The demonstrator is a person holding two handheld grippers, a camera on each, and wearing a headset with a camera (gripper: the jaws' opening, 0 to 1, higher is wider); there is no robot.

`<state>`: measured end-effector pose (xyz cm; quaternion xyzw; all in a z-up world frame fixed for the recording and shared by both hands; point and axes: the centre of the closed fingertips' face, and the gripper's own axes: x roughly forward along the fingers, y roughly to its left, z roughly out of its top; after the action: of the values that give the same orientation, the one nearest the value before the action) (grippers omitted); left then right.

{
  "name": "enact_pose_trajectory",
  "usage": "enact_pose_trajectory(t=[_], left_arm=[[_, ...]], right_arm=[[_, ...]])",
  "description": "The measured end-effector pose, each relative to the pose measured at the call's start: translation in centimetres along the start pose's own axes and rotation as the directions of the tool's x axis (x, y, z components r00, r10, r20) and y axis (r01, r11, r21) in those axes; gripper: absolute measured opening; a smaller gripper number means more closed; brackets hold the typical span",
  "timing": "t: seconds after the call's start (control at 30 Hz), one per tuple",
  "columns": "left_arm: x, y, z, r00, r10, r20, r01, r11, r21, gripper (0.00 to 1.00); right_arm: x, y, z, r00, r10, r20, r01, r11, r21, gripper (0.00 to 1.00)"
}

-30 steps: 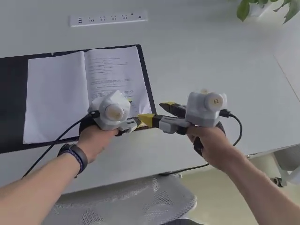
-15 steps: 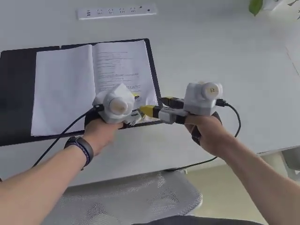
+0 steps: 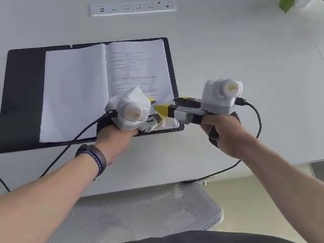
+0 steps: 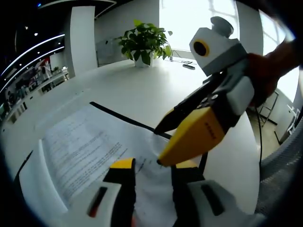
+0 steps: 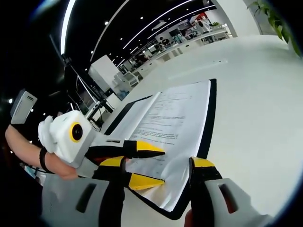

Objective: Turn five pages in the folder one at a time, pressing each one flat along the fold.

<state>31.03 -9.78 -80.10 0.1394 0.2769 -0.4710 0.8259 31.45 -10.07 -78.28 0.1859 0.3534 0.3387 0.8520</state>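
Facing across the open black folder's [image 3: 15, 101] near corner, the left gripper [image 4: 154, 165] and right gripper [image 5: 160, 163] are held spread.
Text on the printed white page [image 3: 139, 71] cannot be read.

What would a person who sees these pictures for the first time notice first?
The left claw and the right claw, both open and yellow-tipped, point at each other over the near right corner of the printed page. That page lies in an open black folder on a white table, with a white power strip beyond it.
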Motion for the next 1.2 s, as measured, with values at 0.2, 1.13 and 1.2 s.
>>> enact_pose_trajectory(t=[0.2,1.13,1.2], left_arm=[[-0.1,-0.1,0.1,1.0000,0.003,0.002,-0.003,1.000,-0.002,0.29],[0.1,0.3,-0.3,0.9998,-0.009,-0.020,0.008,0.998,-0.066,0.33],[-0.1,0.3,-0.3,0.9997,-0.011,-0.022,0.009,0.997,-0.080,0.38]], right_arm=[[0.1,-0.3,-0.1,1.0000,0.007,-0.004,-0.006,1.000,0.019,0.52],[-0.3,-3.0,-0.5,0.9980,-0.057,0.026,0.051,0.980,0.193,0.07],[-0.2,-3.1,-0.7,0.9977,-0.066,0.019,0.061,0.982,0.178,0.02]])
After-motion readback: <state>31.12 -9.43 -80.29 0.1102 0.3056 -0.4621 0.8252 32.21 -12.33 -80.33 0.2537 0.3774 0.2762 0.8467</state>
